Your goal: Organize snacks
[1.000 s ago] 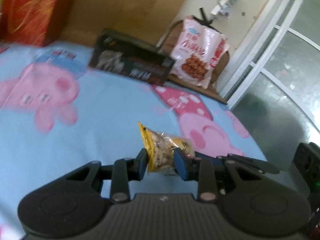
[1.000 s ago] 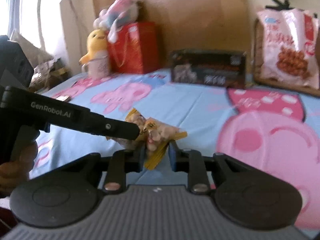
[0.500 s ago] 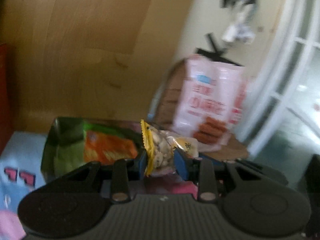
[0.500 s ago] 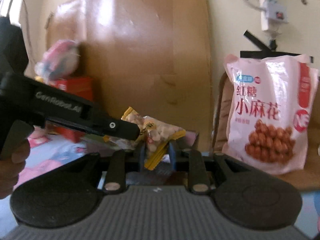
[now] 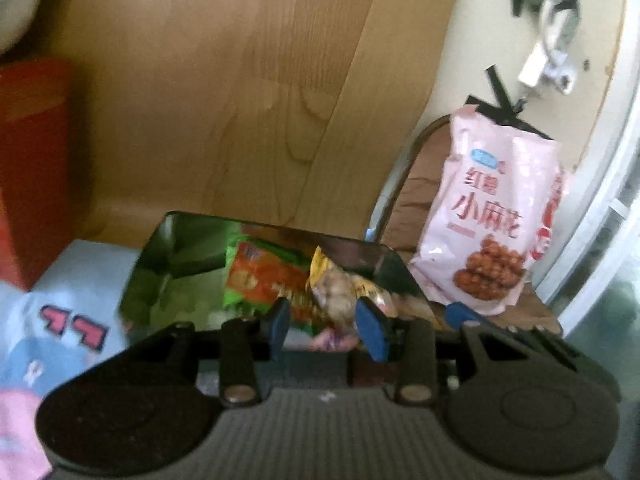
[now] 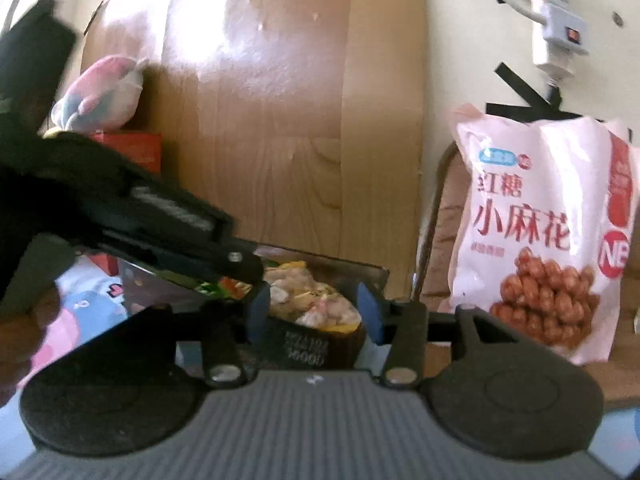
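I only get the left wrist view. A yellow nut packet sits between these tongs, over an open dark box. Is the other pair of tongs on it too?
Observer: The right tongs are opening. The nut packet lies between their pads, with a gap at the right-hand pad.
Operator: Anything on the front of the box?
Observer: The box has pale print on its dark front, too blurred to read.
Operator: What's above that red thing on the left?
Observer: A pink and blue plush toy sits on top of the red box.
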`<action>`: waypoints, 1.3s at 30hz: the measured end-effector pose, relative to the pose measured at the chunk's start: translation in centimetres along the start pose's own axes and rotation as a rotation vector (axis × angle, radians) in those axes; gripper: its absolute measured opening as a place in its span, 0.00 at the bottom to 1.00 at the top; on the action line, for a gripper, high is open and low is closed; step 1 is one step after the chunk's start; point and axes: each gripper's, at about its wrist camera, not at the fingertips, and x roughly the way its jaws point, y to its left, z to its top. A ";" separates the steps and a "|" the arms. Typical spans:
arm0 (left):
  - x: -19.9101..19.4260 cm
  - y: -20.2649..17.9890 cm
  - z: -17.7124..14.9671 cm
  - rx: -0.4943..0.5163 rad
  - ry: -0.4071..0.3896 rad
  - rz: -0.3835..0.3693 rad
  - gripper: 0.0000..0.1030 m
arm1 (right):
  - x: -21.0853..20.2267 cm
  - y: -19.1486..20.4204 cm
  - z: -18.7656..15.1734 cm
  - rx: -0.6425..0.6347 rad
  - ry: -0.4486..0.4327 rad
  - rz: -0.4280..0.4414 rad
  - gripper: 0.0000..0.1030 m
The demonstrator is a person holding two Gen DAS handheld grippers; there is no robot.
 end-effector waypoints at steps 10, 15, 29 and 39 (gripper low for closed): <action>-8.7 0.5 -9.3 0.097 -0.020 0.112 0.41 | -5.3 2.6 -3.9 0.068 0.130 0.038 0.50; -10.3 1.0 -13.7 0.182 -0.020 0.219 0.43 | -8.2 3.2 -5.3 0.168 0.162 0.054 0.51; -11.7 1.5 -15.5 0.202 -0.039 0.251 0.43 | -11.1 3.0 -7.3 0.374 0.178 -0.001 0.51; -11.9 2.0 -15.4 0.177 -0.054 0.229 0.45 | -11.8 2.7 -7.4 0.387 0.149 -0.016 0.51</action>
